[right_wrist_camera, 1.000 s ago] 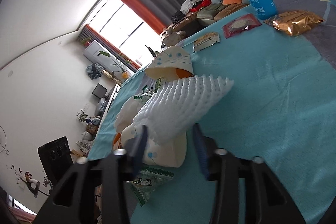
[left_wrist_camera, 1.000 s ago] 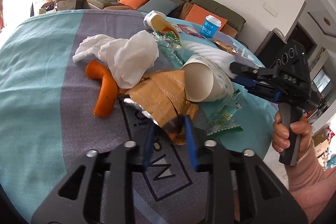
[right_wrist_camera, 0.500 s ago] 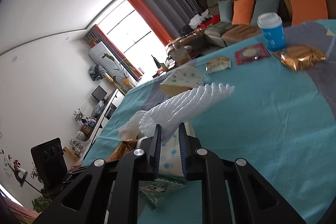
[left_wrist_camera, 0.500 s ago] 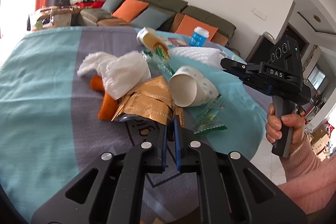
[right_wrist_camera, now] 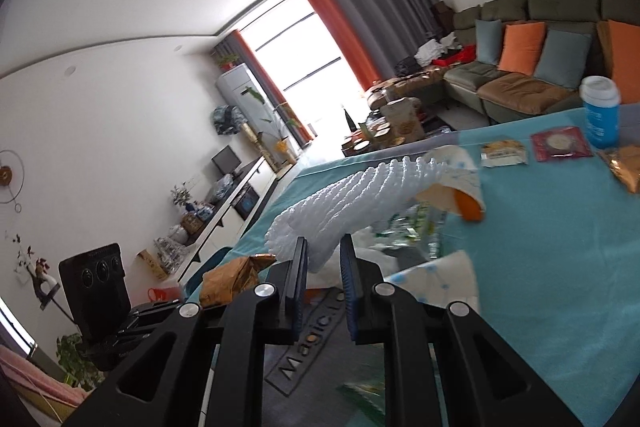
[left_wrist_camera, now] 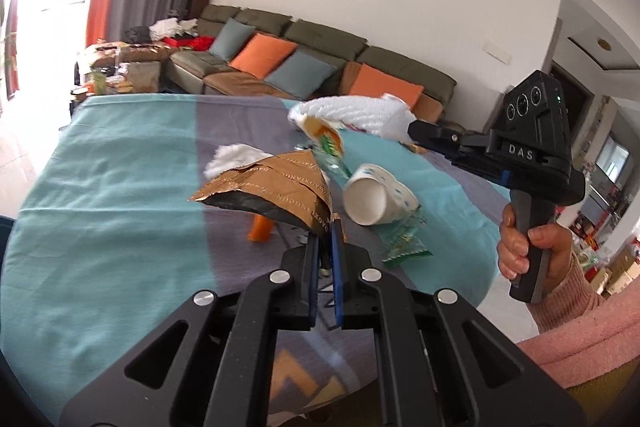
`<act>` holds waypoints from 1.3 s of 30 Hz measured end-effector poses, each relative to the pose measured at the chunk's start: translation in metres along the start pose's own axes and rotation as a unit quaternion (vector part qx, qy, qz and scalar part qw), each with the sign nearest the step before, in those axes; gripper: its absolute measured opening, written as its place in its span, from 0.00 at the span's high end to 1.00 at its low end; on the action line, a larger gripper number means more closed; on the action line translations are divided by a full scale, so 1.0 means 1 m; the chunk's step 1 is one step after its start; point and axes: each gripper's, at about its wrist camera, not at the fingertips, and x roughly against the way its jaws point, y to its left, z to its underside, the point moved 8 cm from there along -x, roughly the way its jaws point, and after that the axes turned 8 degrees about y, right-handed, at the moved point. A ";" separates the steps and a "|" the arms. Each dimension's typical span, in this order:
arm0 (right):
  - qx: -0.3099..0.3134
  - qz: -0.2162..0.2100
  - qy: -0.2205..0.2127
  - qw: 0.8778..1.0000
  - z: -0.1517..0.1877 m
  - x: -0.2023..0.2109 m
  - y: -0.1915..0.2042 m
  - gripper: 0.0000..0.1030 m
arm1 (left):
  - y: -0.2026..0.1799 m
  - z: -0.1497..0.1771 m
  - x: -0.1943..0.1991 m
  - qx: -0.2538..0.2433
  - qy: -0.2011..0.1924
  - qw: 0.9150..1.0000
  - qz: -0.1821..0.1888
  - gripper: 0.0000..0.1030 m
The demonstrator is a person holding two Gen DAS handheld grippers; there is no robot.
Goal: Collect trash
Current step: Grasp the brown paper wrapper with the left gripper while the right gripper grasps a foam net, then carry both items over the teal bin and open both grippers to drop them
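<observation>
My left gripper (left_wrist_camera: 326, 227) is shut on a corner of a brown foil wrapper (left_wrist_camera: 272, 187) and holds it lifted above the table; the wrapper also shows in the right wrist view (right_wrist_camera: 232, 277). My right gripper (right_wrist_camera: 323, 247) is shut on a white foam net sleeve (right_wrist_camera: 360, 195) and holds it in the air; the sleeve (left_wrist_camera: 352, 113) and that gripper (left_wrist_camera: 412, 129) show in the left wrist view. On the cloth lie a tipped paper cup (left_wrist_camera: 378, 201), an orange peel (left_wrist_camera: 262, 229), white tissue (left_wrist_camera: 234, 157) and a green plastic wrapper (left_wrist_camera: 404, 245).
The table carries a teal and grey cloth (left_wrist_camera: 120, 187). At its far side are a blue cup with a white lid (right_wrist_camera: 600, 113), a second tipped cup (right_wrist_camera: 456, 183), snack packets (right_wrist_camera: 560, 143) and a gold packet (right_wrist_camera: 624, 165). A sofa (left_wrist_camera: 320, 59) stands behind.
Both grippers have closed on their items and risen. The left lifted the brown wrapper off the table; the right lifted the foam net up and away from the pile.
</observation>
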 end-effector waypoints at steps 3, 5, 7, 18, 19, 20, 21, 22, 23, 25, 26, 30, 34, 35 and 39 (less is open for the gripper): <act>0.017 -0.019 0.014 1.000 0.001 -0.019 0.018 0.85 | 0.013 0.001 0.015 0.011 -0.011 1.000 -0.018 0.94; 0.027 -0.032 0.024 0.999 0.002 -0.031 0.033 0.85 | 0.023 0.002 0.026 0.021 -0.018 0.999 -0.032 0.94; 0.037 -0.043 0.033 0.998 0.001 -0.043 0.044 0.85 | 0.033 0.002 0.035 0.029 -0.023 0.998 -0.045 0.94; 0.098 -0.099 0.089 0.986 -0.001 -0.107 0.104 0.86 | 0.105 0.008 0.090 0.092 -0.056 0.987 -0.122 0.94; 0.102 -0.104 0.094 0.985 -0.001 -0.112 0.109 0.86 | 0.110 0.009 0.094 0.096 -0.058 0.986 -0.127 0.94; 0.105 -0.108 0.096 0.984 0.000 -0.114 0.113 0.86 | 0.117 0.011 0.100 0.100 -0.059 0.984 -0.136 0.94; 0.110 -0.113 0.101 0.982 0.000 -0.120 0.118 0.86 | 0.121 0.011 0.103 0.103 -0.061 0.983 -0.140 0.94; 0.114 -0.117 0.105 0.981 -0.001 -0.124 0.123 0.86 | 0.126 0.012 0.107 0.107 -0.063 0.982 -0.145 0.94; 0.117 -0.119 0.107 0.980 -0.001 -0.127 0.126 0.86 | 0.131 0.013 0.111 0.111 -0.065 0.980 -0.149 0.94; 0.126 -0.127 0.115 0.977 -0.001 -0.137 0.138 0.85 | 0.140 0.015 0.119 0.120 -0.071 0.978 -0.157 0.94; 0.130 -0.129 0.119 0.976 -0.001 -0.141 0.142 0.85 | 0.147 0.017 0.124 0.125 -0.074 0.976 -0.162 0.94; 0.147 -0.138 0.139 0.969 0.000 -0.161 0.163 0.86 | 0.170 0.022 0.139 0.140 -0.078 0.970 -0.185 0.94; 0.162 -0.145 0.154 0.964 0.002 -0.180 0.183 0.85 | 0.193 0.028 0.150 0.163 -0.082 0.963 -0.201 0.94; 0.167 -0.145 0.158 0.962 0.002 -0.186 0.189 0.85 | 0.202 0.031 0.155 0.170 -0.082 0.960 -0.205 0.94; 0.186 -0.148 0.171 0.956 0.004 -0.202 0.206 0.85 | 0.227 0.041 0.165 0.192 -0.081 0.954 -0.217 0.94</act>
